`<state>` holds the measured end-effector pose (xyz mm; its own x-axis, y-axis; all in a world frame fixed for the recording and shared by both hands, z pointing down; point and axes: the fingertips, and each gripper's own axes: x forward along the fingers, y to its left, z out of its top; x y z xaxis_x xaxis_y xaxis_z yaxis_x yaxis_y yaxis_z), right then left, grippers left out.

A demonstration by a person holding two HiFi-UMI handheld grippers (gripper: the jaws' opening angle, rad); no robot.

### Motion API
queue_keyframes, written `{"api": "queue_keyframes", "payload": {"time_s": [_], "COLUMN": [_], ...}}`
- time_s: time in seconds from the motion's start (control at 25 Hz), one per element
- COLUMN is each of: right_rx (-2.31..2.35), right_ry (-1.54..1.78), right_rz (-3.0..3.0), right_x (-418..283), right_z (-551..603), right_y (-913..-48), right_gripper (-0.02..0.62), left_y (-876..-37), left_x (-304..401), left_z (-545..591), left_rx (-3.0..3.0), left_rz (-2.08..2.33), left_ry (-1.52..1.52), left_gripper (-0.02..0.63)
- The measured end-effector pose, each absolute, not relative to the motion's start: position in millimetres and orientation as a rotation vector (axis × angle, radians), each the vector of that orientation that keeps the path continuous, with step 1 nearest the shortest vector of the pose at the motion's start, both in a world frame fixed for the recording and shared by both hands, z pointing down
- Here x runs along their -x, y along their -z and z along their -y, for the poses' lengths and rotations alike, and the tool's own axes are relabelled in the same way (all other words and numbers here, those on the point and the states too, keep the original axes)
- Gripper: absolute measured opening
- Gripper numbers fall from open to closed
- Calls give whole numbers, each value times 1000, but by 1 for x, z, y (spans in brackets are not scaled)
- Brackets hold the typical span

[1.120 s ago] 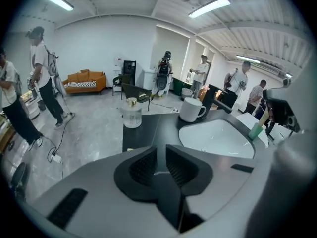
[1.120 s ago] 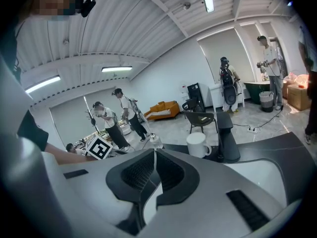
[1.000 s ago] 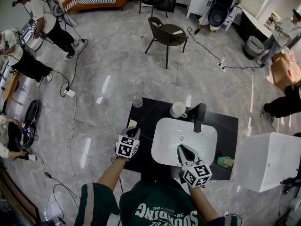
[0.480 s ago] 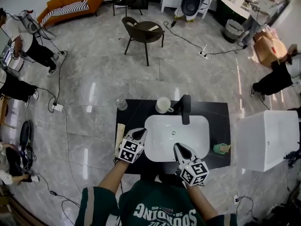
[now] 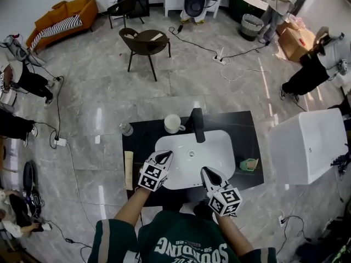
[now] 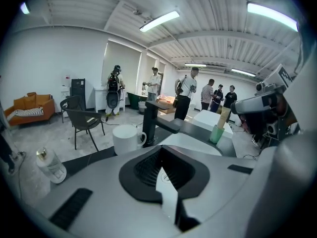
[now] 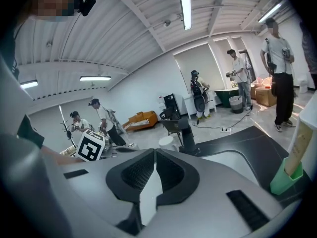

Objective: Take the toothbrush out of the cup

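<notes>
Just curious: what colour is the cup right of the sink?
The cup is green; clearest in right gripper view.

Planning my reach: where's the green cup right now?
Head view: the green cup sits on the black countertop, right of the white sink, near the right edge.

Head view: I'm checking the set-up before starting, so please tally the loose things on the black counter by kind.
White mug: 1
Green cup: 1
Beige stick in the cup: 1
Clear bottle: 1
Long beige strip: 1
Total: 5
</notes>
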<state>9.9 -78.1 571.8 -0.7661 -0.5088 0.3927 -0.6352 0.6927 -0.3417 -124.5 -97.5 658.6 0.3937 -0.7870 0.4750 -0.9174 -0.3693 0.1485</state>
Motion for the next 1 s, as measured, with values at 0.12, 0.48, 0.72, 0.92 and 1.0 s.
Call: {"api": "queue_keyframes", "payload": {"time_s": [0.12,0.48,0.72,0.92,1.0], "right_rx": [-945,-1017,-1063,-1109,-1125], "right_ry": [-692,-724,-731,-745,-750], "right_rz": [2637,2647,2635,2617,2615], "right_x": [-29,-94,-148,-192,-205], "right_z": [81,89,100,108,112], "right_y": [-568,-562,-563,-568,-567], "right_gripper": [44,44,44,44,44], "left_y": [-653,-631,-626,-624,-620], "left_x": [105,26,-37,-88,-105], "left_z": [104,123,139,152,155], "left_rx": [-2295,-2402,-2474,-2541,-2572], "left_rz": [1454,1384,1320,1254,1220], "left_ry": [-468,-485,-498,-516,-526], "left_gripper": [11,11,11,11,12]}}
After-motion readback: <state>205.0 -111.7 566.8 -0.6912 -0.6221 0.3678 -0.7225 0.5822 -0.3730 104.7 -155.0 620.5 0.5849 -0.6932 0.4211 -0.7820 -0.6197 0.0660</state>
